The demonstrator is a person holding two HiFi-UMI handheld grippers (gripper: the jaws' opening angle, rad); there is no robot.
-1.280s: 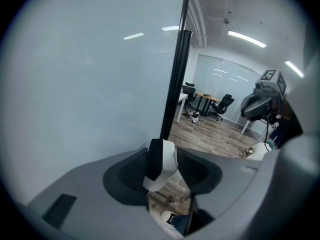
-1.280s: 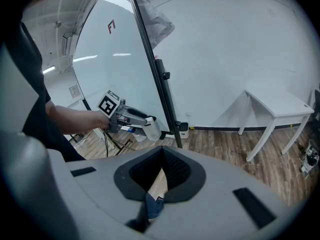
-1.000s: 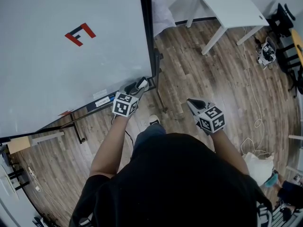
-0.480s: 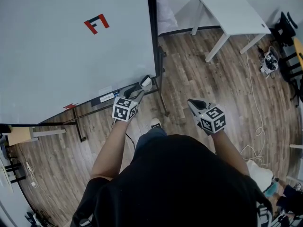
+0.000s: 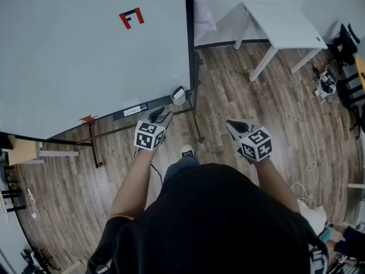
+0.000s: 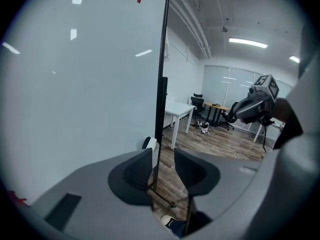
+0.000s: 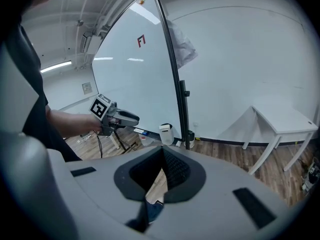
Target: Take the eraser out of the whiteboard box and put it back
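Observation:
The whiteboard (image 5: 85,56) stands on a wheeled frame. At its lower right corner hangs the white box (image 5: 178,95) with the dark eraser top showing; it also appears in the right gripper view as the box (image 7: 165,133) and in the left gripper view as the box (image 6: 148,144). My left gripper (image 5: 161,115) is a short way back from the box, open, its jaws (image 6: 162,155) having just been closing with nothing between them. My right gripper (image 5: 234,124) hangs over the floor to the right, shut and empty (image 7: 161,153).
A white table (image 5: 285,21) stands at the far right by the wall. Cables (image 5: 308,119) trail over the wood floor. The whiteboard's frame legs (image 5: 94,150) reach toward me at the left. Office chairs (image 5: 348,33) sit at the right edge.
My left gripper has drawn back from the white box toward me, leaving the box and eraser at the board's corner. The right gripper has barely shifted.

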